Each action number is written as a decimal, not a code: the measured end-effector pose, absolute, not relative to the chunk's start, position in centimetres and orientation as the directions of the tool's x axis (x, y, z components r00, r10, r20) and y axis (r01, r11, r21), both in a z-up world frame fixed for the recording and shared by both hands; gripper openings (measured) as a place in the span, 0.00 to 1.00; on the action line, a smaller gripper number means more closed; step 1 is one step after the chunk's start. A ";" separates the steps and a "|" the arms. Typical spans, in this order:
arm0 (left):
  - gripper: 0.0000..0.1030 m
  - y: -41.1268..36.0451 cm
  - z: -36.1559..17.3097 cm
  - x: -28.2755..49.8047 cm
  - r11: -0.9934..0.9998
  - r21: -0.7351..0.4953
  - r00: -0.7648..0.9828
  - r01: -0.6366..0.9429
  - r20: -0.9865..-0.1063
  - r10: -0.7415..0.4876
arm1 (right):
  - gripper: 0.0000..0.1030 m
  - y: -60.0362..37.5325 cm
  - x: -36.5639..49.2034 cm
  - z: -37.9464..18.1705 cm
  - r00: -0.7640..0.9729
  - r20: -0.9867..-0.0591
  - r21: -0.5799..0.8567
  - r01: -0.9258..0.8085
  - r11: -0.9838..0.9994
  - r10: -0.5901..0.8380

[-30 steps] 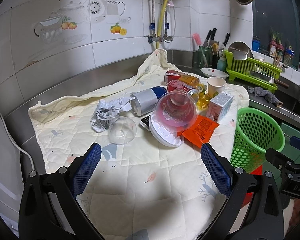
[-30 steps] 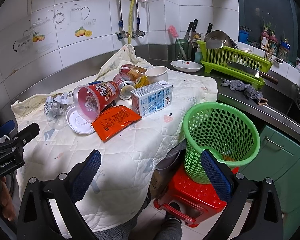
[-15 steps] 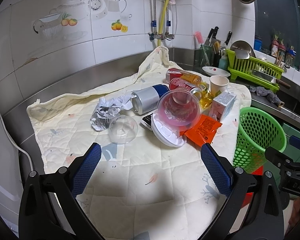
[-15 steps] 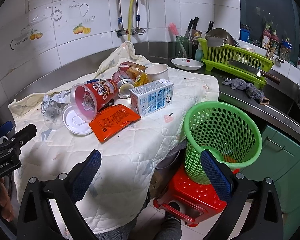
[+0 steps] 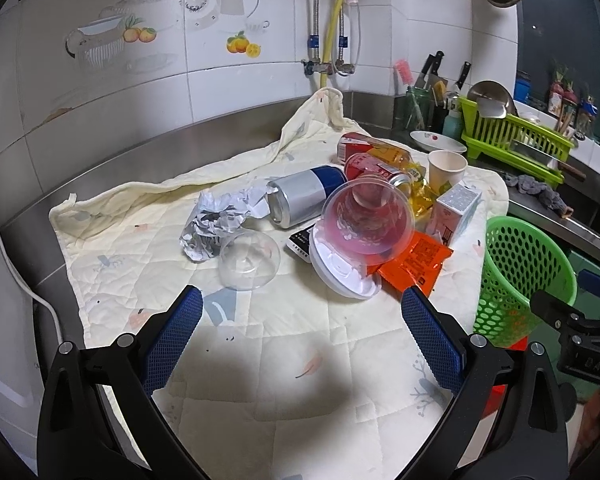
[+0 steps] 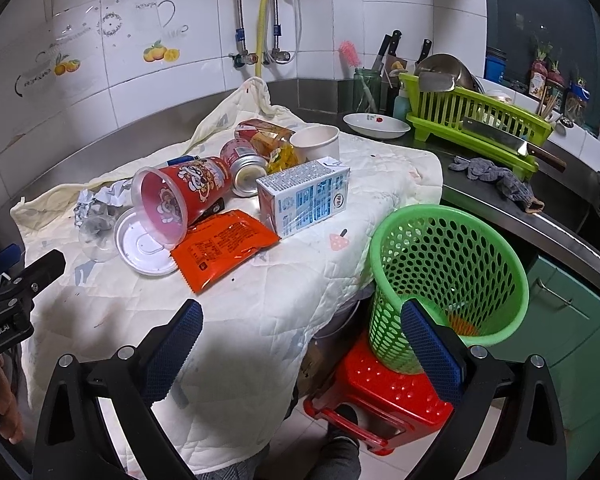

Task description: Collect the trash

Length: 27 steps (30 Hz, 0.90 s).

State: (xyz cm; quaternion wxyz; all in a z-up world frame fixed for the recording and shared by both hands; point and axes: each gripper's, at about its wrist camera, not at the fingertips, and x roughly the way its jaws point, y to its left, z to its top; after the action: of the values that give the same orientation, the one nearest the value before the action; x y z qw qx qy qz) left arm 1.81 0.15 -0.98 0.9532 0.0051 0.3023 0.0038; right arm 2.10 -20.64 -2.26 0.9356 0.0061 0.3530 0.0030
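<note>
In the left wrist view, the left gripper (image 5: 300, 312) sits at the bottom of the frame with its blue-padded jaws spread wide and nothing between them. Just above it, at centre, lies the trash on the pale quilted cloth (image 5: 260, 360): a clear plastic dome lid (image 5: 249, 259) nearest the jaws, a crumpled ball of silver foil paper (image 5: 216, 224) touching it at upper left, a silver and blue drink can (image 5: 306, 196) on its side behind, and a tipped clear-and-red plastic cup (image 5: 368, 216) resting on a white round lid (image 5: 342, 266). An orange snack packet (image 5: 416, 258) lies right of that lid. The green perforated plastic basket (image 5: 520, 264) stands at the right edge, off the table.

My judgement: the dome lid is the easiest first pick for this hand. It is thin and slippery, so the jaws should straddle its rim and close gently, without nudging the foil.

In the right wrist view, the right gripper (image 6: 300, 316) is likewise wide apart and empty, low in the frame, between the cloth's edge and the basket (image 6: 448, 264), which sits on a red plastic stool (image 6: 380, 392) at lower right. The white and blue drink carton (image 6: 306, 196) and the orange packet (image 6: 224, 250) lie at centre, nearest this hand. The carton is rigid and should be squeezed across its narrow faces; the flat packet needs an edge lifted first. Either then goes a short way right and down into the basket.
</note>
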 end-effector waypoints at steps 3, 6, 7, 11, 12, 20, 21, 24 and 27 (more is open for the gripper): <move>0.95 0.4 -1.0 2.1 1.000 0.010 0.817 -0.007 -0.577 0.012 | 0.93 -20.5 3.0 -2.0 0.749 -0.663 0.013 -0.009 1.000 0.015; 0.95 1.0 -1.1 2.5 1.000 0.002 0.814 -0.011 -0.581 0.010 | 0.93 -20.6 4.3 -1.6 0.742 -0.670 0.021 -0.012 1.000 0.023; 0.95 1.0 -1.1 2.5 1.000 0.000 0.814 -0.011 -0.581 0.009 | 0.93 -20.7 5.0 -1.5 0.736 -0.677 0.030 -0.012 0.999 0.029; 0.95 1.5 -1.2 2.8 1.000 -0.004 0.813 -0.010 -0.582 0.006 | 0.93 -21.2 7.5 -0.9 0.717 -0.696 0.068 0.000 0.998 0.047; 0.95 1.6 -1.2 2.9 1.000 -0.006 0.814 -0.010 -0.581 0.005 | 0.92 -21.3 8.2 -0.7 0.713 -0.699 0.077 0.001 0.997 0.053; 0.95 2.8 -1.0 3.9 1.000 -0.017 0.814 -0.016 -0.580 0.003 | 0.84 -22.2 15.4 0.1 0.650 -0.756 0.156 0.062 0.986 0.079; 0.95 2.9 -0.9 4.1 1.000 -0.017 0.814 -0.018 -0.581 0.005 | 0.84 -22.3 16.3 0.0 0.639 -0.766 0.162 0.076 0.984 0.077; 0.95 3.2 -0.6 4.6 1.000 -0.019 0.816 -0.018 -0.578 0.004 | 0.82 -22.5 18.7 -0.4 0.613 -0.787 0.180 0.117 0.977 0.071; 0.95 3.5 -0.3 5.3 1.000 -0.016 0.816 -0.022 -0.578 0.008 | 0.77 -23.0 21.1 -1.4 0.570 -0.818 0.214 0.172 0.962 0.080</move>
State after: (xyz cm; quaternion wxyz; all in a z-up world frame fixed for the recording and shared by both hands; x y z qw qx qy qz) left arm 5.35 3.46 -0.34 0.9528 -0.0111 0.3033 0.0079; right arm 21.14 -23.00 -1.40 0.8756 0.1360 0.4628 -0.0263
